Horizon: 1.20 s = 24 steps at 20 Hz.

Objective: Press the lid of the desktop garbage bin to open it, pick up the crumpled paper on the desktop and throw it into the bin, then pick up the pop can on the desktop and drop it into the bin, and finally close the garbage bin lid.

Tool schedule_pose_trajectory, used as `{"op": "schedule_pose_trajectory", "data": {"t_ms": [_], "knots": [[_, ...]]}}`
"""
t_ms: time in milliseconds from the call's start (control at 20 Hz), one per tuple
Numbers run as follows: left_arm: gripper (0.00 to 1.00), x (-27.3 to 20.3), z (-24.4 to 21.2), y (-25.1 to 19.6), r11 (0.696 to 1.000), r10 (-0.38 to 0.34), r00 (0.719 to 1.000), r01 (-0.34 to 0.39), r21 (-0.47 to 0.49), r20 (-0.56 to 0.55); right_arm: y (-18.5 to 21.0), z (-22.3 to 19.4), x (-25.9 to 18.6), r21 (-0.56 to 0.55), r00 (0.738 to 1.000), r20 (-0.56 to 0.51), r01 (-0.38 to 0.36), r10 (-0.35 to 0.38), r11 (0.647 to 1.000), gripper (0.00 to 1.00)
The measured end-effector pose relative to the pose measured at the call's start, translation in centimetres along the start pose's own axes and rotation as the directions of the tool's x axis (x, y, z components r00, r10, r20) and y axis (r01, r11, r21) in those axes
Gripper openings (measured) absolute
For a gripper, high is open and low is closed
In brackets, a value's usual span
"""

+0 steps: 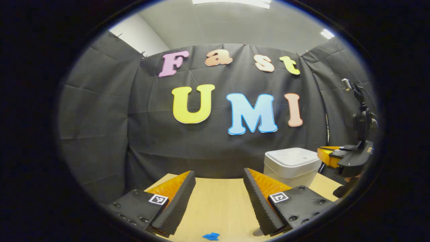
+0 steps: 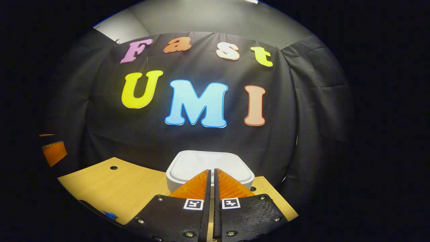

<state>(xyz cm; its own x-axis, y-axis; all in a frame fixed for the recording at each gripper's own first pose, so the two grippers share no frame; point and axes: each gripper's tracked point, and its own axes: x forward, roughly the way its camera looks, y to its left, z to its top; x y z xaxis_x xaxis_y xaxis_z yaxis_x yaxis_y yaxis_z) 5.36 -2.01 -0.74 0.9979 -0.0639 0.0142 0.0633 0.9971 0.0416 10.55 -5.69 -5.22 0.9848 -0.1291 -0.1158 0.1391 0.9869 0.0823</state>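
The white garbage bin (image 2: pixel 210 168) stands at the far edge of the wooden table with its lid down. My right gripper (image 2: pixel 212 171) is shut with nothing between its fingers, and its tips point at the lid's near half. Whether they touch the lid I cannot tell. In the left gripper view the same bin (image 1: pixel 291 164) sits to the right, with the right gripper (image 1: pixel 336 156) level with its lid on its far right side. My left gripper (image 1: pixel 219 173) hangs open over the bare tabletop, left of the bin, holding nothing.
The light wooden table (image 1: pixel 218 201) ends at the black cloth wall just behind the bin. A small blue scrap (image 1: pixel 211 236) lies near the table's front edge. A round cable hole (image 2: pixel 113 167) sits at the back left of the tabletop.
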Motion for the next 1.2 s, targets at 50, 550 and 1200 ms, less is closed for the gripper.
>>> {"op": "schedule_pose_trajectory", "data": {"t_ms": [50,550,1200], "knots": [[0.94,0.0,-0.1,0.0,1.0,-0.002,1.0,0.002,-0.004,-0.001,0.2,0.0,0.3,0.003,1.0,-0.002,-0.01,0.01,1.0,0.06],[1.0,0.4,-0.4,-0.4,1.0,-0.005,1.0,0.005,-0.006,-0.004,-0.5,0.0,3.2,-0.073,1.0,-0.002,-0.025,0.025,0.997,0.0],[0.94,-0.1,0.2,0.1,0.998,0.036,0.999,-0.036,0.053,0.013,-0.4,-2.8,6.5,0.012,0.991,-0.107,-0.086,0.087,0.996,0.0]]}}
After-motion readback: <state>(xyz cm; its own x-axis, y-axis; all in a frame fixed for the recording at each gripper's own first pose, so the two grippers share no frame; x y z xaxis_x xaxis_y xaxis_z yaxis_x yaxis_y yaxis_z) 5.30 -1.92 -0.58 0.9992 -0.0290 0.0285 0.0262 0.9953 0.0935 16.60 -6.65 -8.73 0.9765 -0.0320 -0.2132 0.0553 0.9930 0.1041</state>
